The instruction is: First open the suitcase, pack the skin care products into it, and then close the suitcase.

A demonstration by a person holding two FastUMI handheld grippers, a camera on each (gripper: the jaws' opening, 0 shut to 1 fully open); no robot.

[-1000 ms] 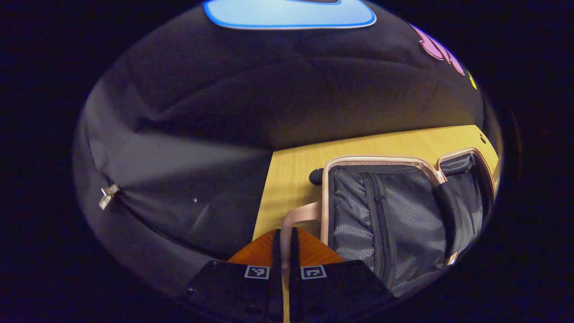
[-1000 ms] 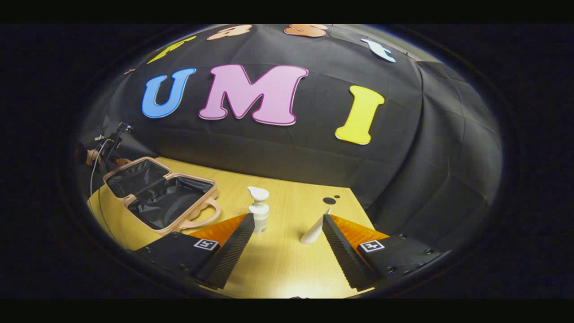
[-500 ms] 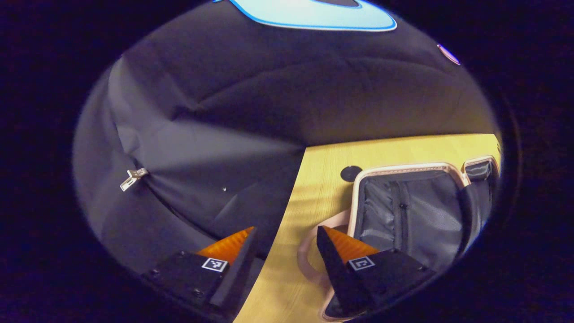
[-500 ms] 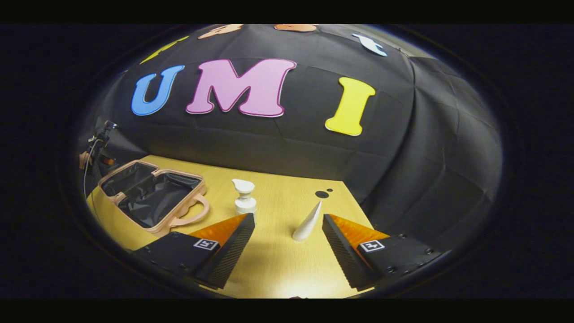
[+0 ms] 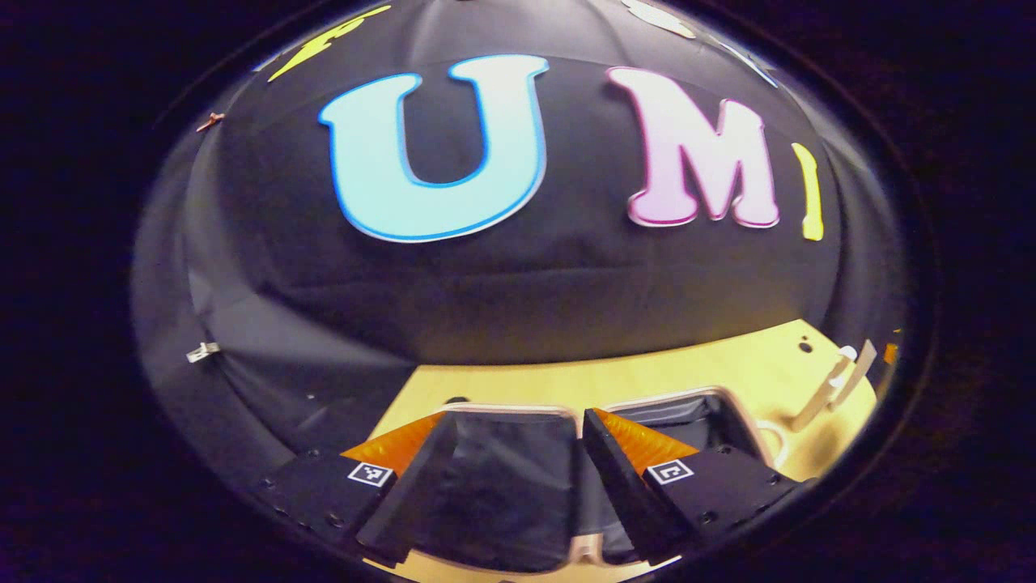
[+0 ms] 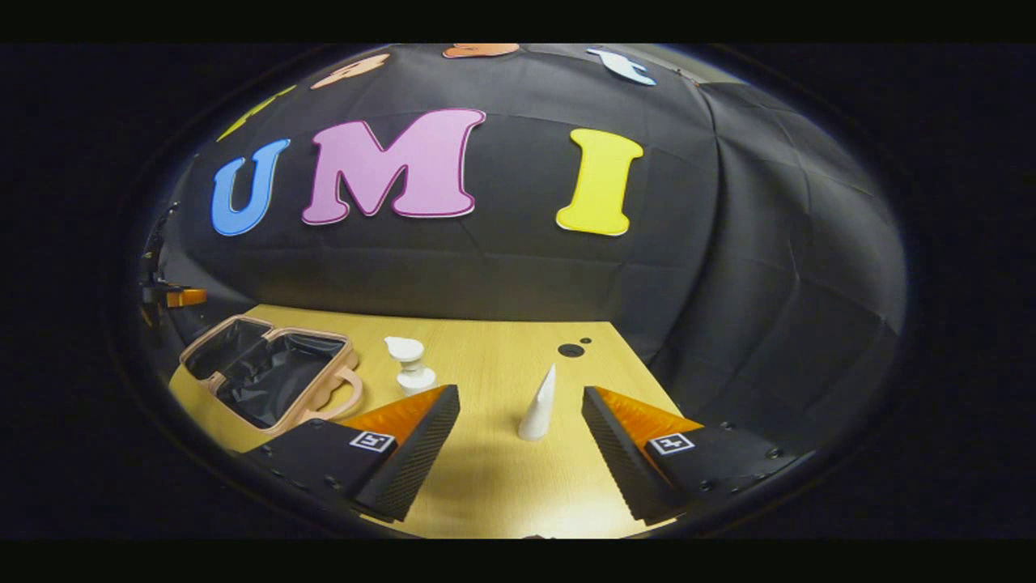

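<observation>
Suitcase (image 6: 267, 374) open flat on table (image 6: 486, 486), both black-lined halves exposed and apparently empty. First step judged complete; packing and closing not yet started. Pump bottle (image 6: 409, 368) upright on table just right of suitcase handle; white tube (image 6: 538, 405) upright farther right, well apart from suitcase. Both products also visible at right edge of left gripper view, past suitcase (image 5: 502, 486).

Left gripper (image 5: 515, 478): fingers apart, empty, poised over suitcase lining. Right gripper (image 6: 518, 453): fingers apart, empty, tube between and beyond fingertips, no contact.

Changes against earlier frames: left gripper previously pinched together on suitcase handle, then released and spread, now swung round to face back wall across suitcase. Right gripper spread throughout; view shifted right, tube now nearer centre line, bottle partly behind left finger.
</observation>
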